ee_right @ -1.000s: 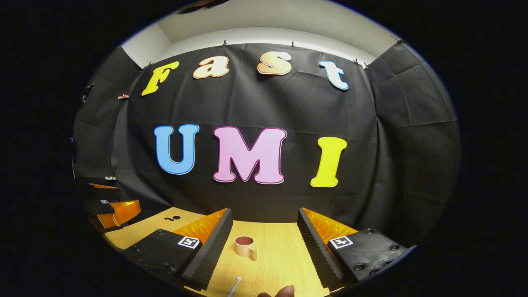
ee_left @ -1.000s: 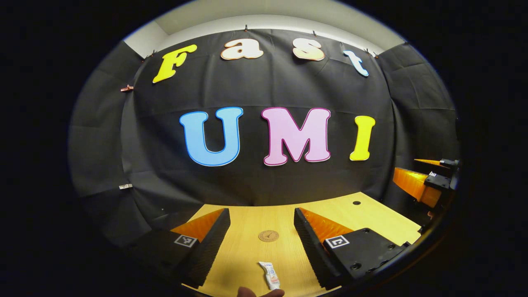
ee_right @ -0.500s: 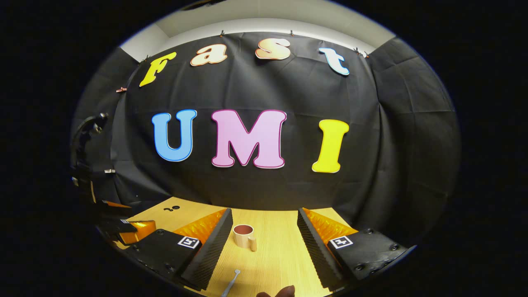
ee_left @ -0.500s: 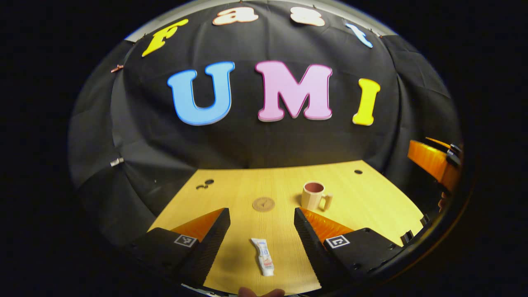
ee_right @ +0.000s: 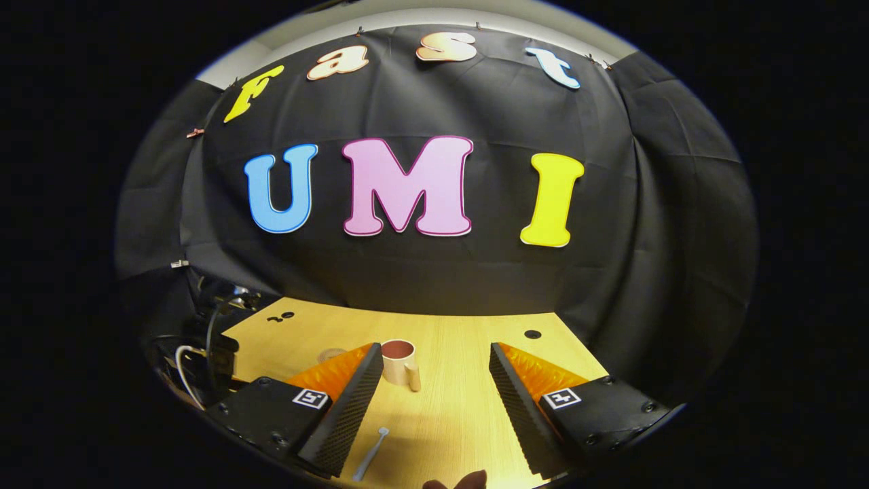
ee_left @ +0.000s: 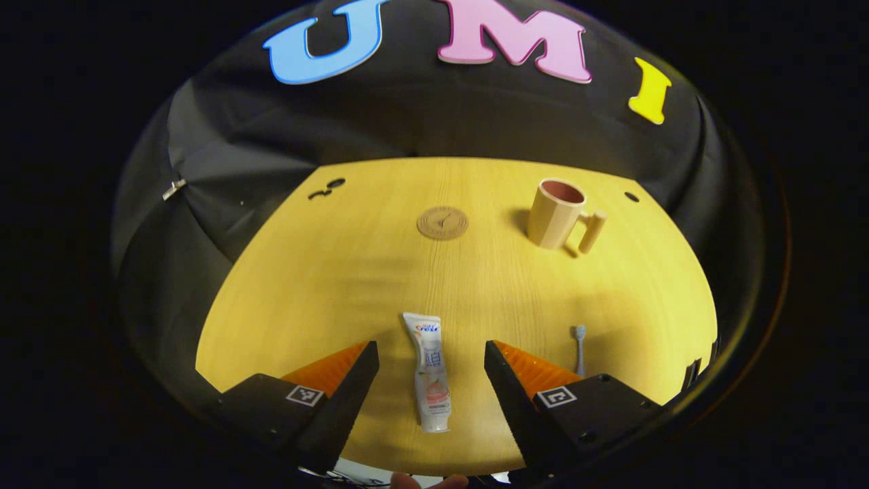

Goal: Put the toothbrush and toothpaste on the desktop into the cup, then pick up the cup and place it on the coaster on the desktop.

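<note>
A white toothpaste tube [ee_left: 429, 370] lies on the wooden desktop [ee_left: 326, 272], right between the open fingers of my left gripper [ee_left: 431, 356], which hovers above it without touching. A beige cup [ee_left: 557, 214] with a handle stands upright at the far right, and a round coaster [ee_left: 442, 222] lies to its left. A pale toothbrush [ee_left: 580, 348] lies near the right finger. In the right gripper view, my right gripper [ee_right: 434, 373] is open above the desk, with the cup [ee_right: 398, 363] ahead near its left finger and the toothbrush [ee_right: 370, 454] low between the fingers.
Small dark holes mark the desktop at the far left [ee_left: 326, 189] and far right [ee_left: 631, 197]. The black cloth wall closes the back and sides. In the right gripper view, the other gripper's body with cables [ee_right: 204, 353] sits at the left edge.
The left gripper has risen and tipped downward, so more of the desk shows and the toothpaste sits squarely between its fingers. The right gripper tilted slightly down. Both stay open.
</note>
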The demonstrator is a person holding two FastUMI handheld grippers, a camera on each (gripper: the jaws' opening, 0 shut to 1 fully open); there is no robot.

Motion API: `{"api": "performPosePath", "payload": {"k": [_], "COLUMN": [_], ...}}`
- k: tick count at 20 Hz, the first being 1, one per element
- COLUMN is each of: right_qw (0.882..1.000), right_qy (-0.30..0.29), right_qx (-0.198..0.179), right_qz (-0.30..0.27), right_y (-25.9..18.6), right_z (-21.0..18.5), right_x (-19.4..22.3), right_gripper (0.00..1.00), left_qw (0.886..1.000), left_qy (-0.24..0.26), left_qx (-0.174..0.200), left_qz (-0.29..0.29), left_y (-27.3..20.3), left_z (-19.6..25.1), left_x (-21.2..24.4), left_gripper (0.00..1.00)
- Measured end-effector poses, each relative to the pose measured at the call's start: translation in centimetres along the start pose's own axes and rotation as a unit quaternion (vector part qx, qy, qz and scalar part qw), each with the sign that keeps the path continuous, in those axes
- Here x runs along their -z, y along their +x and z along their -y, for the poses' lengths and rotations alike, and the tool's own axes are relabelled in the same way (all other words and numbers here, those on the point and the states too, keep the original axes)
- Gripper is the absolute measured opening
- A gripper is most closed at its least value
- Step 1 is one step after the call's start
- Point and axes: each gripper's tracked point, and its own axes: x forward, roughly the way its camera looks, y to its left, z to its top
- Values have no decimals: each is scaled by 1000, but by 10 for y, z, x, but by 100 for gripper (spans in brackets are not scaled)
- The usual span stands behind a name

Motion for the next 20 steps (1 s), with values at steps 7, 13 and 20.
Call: {"api": "performPosePath", "payload": {"k": [7, 13, 20], "right_qw": [999, 999, 995], "right_qy": [5, 6, 2], "right_qx": [-3, -7, -11], "right_qz": [-34, -50, -101], "right_y": [16, 19, 22], "right_z": [10, 12, 9], "right_x": [23, 34, 58], "right_gripper": [97, 97, 98], "left_qw": [997, 995, 994], "left_qy": [5, 21, 14], "left_qx": [-25, -34, -14], "left_qz": [-66, -97, -109], "left_y": [49, 66, 68], "left_z": [-7, -8, -2], "left_x": [25, 36, 38], "left_gripper": [95, 95, 94]}}
